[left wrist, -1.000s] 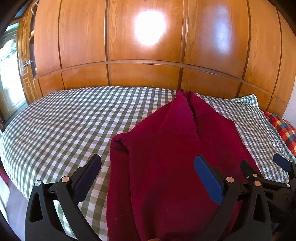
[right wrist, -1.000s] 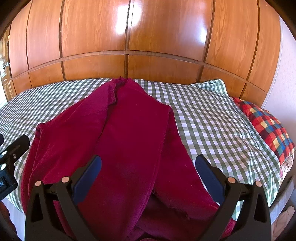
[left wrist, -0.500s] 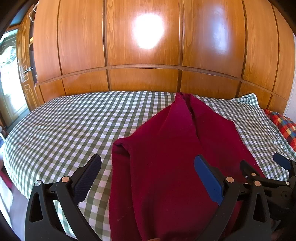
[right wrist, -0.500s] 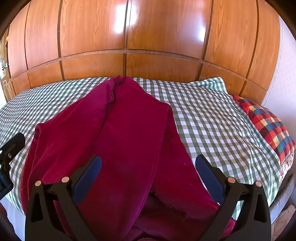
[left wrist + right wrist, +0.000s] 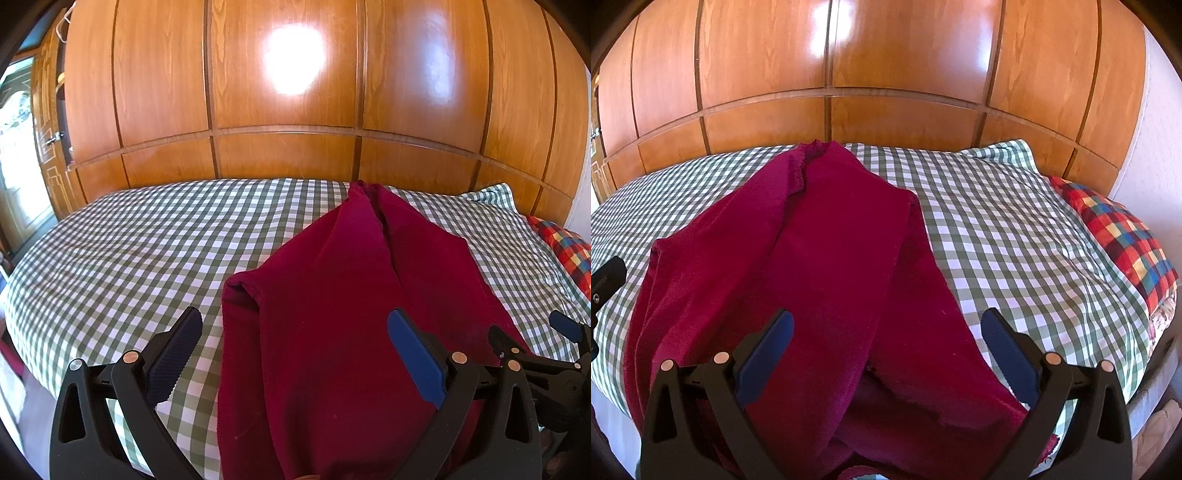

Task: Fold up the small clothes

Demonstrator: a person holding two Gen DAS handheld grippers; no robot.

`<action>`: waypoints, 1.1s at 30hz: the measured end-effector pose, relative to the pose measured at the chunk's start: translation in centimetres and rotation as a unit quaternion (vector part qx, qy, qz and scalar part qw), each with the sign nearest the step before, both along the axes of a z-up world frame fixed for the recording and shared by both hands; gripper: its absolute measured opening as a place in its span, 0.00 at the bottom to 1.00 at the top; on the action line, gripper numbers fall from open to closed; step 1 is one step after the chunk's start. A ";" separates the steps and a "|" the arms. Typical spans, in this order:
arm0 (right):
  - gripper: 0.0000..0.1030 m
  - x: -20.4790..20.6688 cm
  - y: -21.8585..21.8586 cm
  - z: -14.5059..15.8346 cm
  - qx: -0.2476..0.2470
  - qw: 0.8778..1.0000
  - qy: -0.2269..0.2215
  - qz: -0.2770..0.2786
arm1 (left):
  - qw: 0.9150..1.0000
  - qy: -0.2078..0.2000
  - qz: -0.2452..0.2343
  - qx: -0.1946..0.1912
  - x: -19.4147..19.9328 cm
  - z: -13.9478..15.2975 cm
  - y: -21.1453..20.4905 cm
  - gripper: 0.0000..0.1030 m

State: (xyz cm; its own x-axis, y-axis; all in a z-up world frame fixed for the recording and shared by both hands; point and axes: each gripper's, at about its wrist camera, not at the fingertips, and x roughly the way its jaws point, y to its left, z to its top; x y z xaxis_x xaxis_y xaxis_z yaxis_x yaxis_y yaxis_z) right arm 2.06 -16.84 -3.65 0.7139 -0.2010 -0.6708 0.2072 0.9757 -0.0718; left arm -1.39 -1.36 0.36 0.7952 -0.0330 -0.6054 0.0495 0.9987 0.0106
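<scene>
Maroon garment (image 5: 827, 258) lay centre frame on the checked bed (image 5: 122, 258), side flaps folded in. Left gripper (image 5: 295, 354) and right gripper (image 5: 886, 350) both spread wide, holding nothing. Next likely: pinch near hem, fold toward far end

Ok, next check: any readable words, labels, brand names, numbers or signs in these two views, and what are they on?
None. No text shows on the maroon garment, the checked bedsheet, the plaid pillow, the wooden panelling, the left claw or the right claw.
</scene>
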 end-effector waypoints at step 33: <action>0.34 0.3 -3.7 -2.5 0.254 0.949 0.093 0.159 | 0.953 0.143 -0.253 -0.082 -1.3 -4.6 -1.3 0.46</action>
